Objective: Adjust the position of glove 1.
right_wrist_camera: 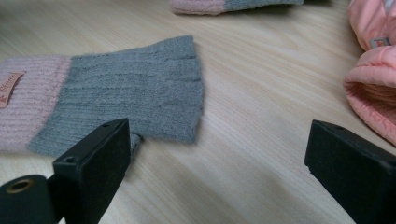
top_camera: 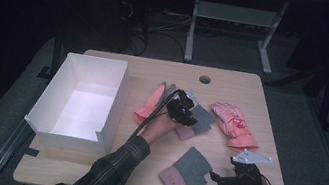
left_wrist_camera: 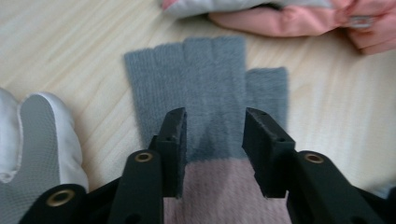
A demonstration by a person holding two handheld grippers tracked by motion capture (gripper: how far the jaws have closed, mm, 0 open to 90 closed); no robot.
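A grey knitted glove with a pink cuff (top_camera: pixel 201 121) (left_wrist_camera: pixel 205 70) lies flat mid-table. My left gripper (top_camera: pixel 185 108) (left_wrist_camera: pixel 214 121) hovers over its cuff end, jaws open to either side of the knit and not pressing it. A second grey-and-pink knitted glove (top_camera: pixel 185 171) (right_wrist_camera: pixel 126 88) lies near the front edge. My right gripper (top_camera: pixel 216 180) (right_wrist_camera: pixel 217 128) sits low beside its finger end, jaws wide open with bare wood between them. A pink padded glove (top_camera: pixel 234 126) (left_wrist_camera: pixel 289 18) (right_wrist_camera: pixel 373 84) lies at the right.
A white open box (top_camera: pixel 80 101) stands at the table's left. Another pink padded glove (top_camera: pixel 150 103), its grey-white side (left_wrist_camera: pixel 42 140) up, lies just left of my left gripper. A cable hole (top_camera: pixel 204 79) is at the table's back.
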